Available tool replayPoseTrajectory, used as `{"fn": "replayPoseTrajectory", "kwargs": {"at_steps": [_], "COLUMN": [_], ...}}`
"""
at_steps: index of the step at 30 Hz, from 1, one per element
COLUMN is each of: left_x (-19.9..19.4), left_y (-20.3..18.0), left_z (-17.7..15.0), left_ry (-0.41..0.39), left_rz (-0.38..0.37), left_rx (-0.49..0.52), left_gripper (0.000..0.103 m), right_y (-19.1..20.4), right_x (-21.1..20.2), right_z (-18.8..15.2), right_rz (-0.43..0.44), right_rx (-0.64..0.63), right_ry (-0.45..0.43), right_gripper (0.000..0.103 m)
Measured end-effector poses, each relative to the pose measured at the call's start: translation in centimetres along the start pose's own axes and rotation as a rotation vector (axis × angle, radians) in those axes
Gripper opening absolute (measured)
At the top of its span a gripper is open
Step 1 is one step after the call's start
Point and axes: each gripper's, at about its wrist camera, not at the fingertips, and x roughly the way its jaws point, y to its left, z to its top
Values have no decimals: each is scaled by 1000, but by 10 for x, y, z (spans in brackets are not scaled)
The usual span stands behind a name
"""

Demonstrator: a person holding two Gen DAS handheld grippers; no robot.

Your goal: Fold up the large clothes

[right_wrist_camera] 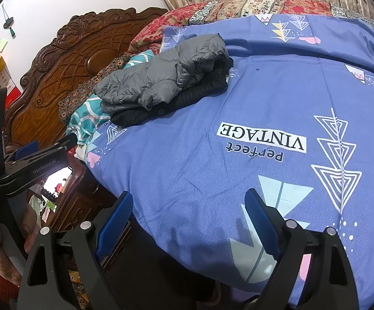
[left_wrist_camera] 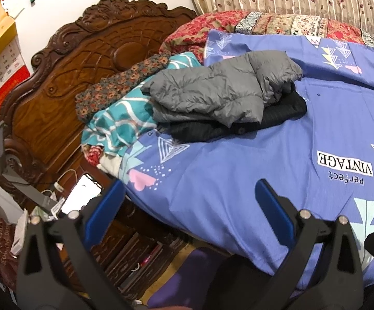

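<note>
Both the left gripper (left_wrist_camera: pixel 187 204) and right gripper (right_wrist_camera: pixel 189 211) are wide open, empty. The grey jacket (left_wrist_camera: pixel 220 90) should be reached slowly and pinched by an edge.

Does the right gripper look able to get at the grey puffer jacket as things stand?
Probably yes. The right gripper is open and empty over the blue sheet, and only bare sheet lies between it and the grey puffer jacket, which tops the pile.

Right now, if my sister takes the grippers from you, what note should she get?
Left hand-held gripper: open, empty, at the bed's near edge.
Right hand-held gripper: open, empty, over the blue sheet.
Clothes: grey puffer jacket lies folded on a folded dark garment, by the pillows near the headboard.
Done: those two look folded.
Left: I can't see other clothes waiting; look around.
</note>
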Motion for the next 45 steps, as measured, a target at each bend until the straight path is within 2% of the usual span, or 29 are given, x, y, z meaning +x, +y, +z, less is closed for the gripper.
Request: {"fn": "replayPoseTrajectory", "kwargs": {"at_steps": [4,12,22,35,45], "left_x": [0,-1,2,0,6], "left_y": [-1,-4,-16,-50,-52], "left_z": [-1,-1,4,20,23], "left_ry": [2,9,28,18,31], "left_rz": [-7,-79,-107,-205,-207], "left_rx": [-4,-12,2,46,35], "left_gripper": [97,97,97,97,97], "right_y": [0,-1,-6,-31,-39], "right_x": [1,2,1,-10,-9], "right_z": [-3,-3,-3,1,6], "right_rz": [0,1,-3,-56,-66], "right_rx": [3,4,19,75,78], "right_ry": [2,3,-1,-31,-22], "right_gripper": [103,103,103,103,103]}}
